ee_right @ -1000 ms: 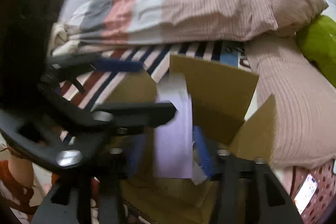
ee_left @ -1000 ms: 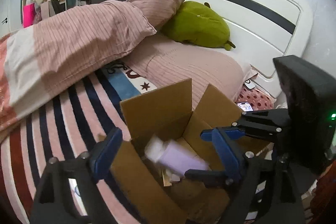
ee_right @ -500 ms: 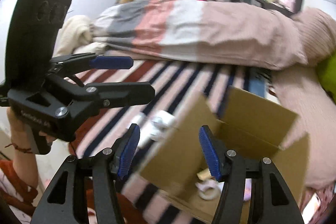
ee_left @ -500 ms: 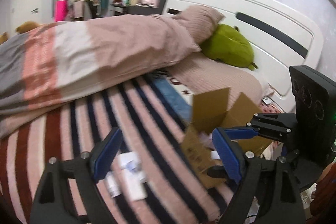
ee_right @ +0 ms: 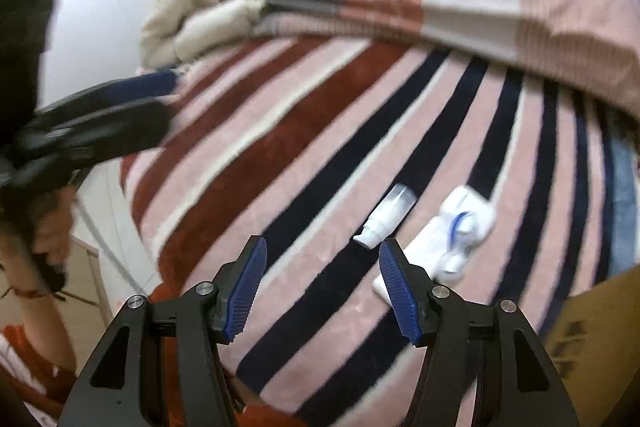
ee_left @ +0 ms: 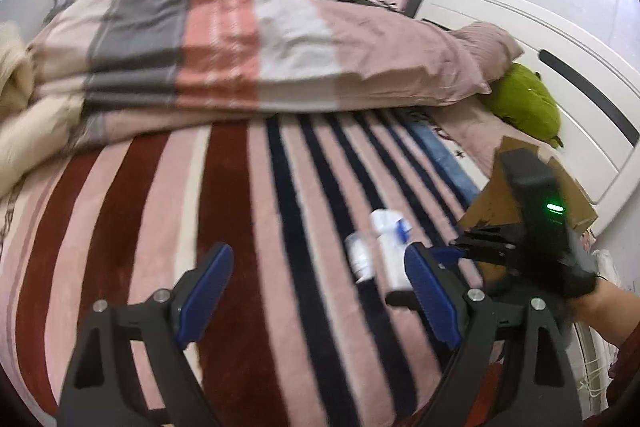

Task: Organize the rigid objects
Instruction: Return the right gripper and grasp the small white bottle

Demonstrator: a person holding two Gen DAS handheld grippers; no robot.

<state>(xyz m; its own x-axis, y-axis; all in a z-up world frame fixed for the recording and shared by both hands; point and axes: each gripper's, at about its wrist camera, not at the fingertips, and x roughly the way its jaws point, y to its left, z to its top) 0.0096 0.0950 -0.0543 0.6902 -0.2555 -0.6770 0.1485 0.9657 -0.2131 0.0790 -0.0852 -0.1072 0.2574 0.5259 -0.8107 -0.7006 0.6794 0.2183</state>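
Note:
Small white items lie on the striped bedspread: a white tube (ee_right: 387, 217) (ee_left: 359, 255), and beside it a white bottle with a blue mark (ee_right: 466, 217) (ee_left: 389, 223) over a flat white box (ee_right: 420, 259) (ee_left: 398, 267). The cardboard box (ee_left: 496, 195) (ee_right: 592, 323) stands at the right. My right gripper (ee_right: 322, 287) is open and empty, just short of the tube. My left gripper (ee_left: 320, 291) is open and empty above the bedspread, left of the items. The right gripper shows in the left wrist view (ee_left: 460, 251), the left one in the right wrist view (ee_right: 160, 95).
A striped blanket (ee_left: 240, 227) covers the bed. A folded pink and grey duvet (ee_left: 240, 51) lies along the far side, with a green plush (ee_left: 524, 103) by the white headboard (ee_left: 560, 75). The bed's near edge and the floor (ee_right: 108, 227) are at left in the right wrist view.
The right gripper let go of the lilac bottle into the box. Both grippers have swung left away from the box to face the white items on the bedspread.

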